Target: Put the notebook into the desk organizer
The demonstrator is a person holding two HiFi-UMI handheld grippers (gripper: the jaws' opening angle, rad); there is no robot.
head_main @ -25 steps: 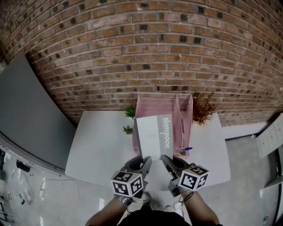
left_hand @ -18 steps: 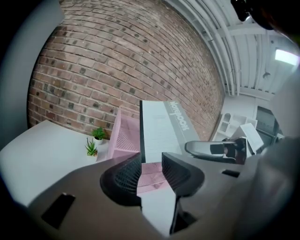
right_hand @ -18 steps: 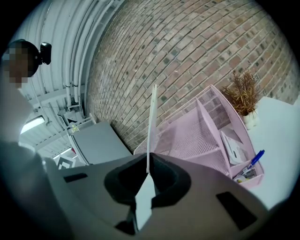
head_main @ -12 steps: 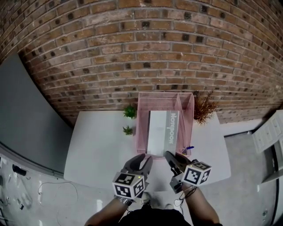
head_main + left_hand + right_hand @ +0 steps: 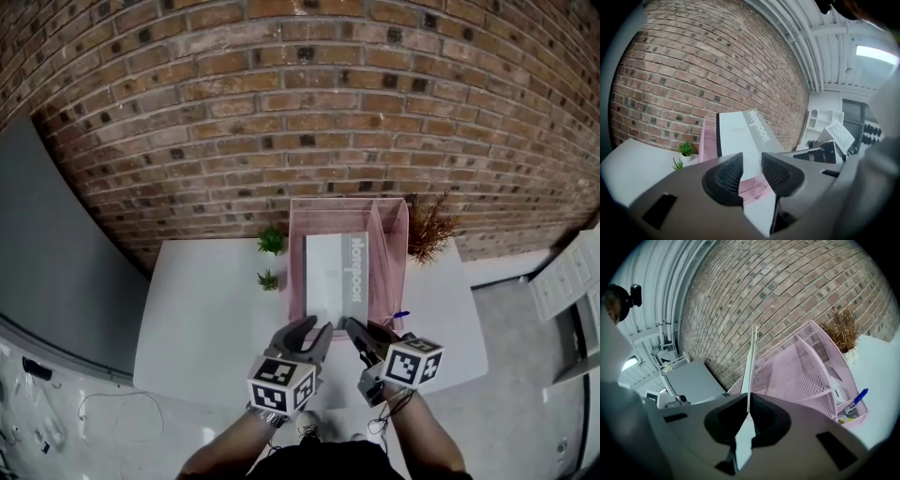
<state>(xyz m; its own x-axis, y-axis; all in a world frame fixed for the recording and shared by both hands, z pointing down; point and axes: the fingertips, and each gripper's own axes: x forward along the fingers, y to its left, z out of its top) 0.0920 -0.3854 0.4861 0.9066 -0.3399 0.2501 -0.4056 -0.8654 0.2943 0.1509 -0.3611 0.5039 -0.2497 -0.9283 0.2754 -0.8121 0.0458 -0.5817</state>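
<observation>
The notebook [image 5: 336, 277], white with a grey printed band down its right side, stands in the wide left compartment of the pink mesh desk organizer [image 5: 294, 267], leaning back and rising above the mesh walls. Its near lower corner is still pinched: the right gripper [image 5: 361, 330] has its jaws closed on the thin edge of the notebook, which in the right gripper view runs edge-on straight down into the pads. The left gripper [image 5: 317, 328] hangs just beside it at the organizer's near end, jaws standing wide and just opened out. In the left gripper view the notebook's cover and a strip of pink mesh show through the gap, but beyond the tips, and the pads press on nothing, as far as that wide-angle view lets one judge. Both grippers are carried by the person's hands at the near edge of the white table [image 5: 206, 309]. The organizer's narrow right compartment holds some small items, with a blue pen [image 5: 397, 317] at its near end. Left of the organizer stand two small green plants [image 5: 272, 241] — one behind the other — and to its right a dried brown plant [image 5: 428, 230]. A brick wall [image 5: 300, 112] rises behind the table.
</observation>
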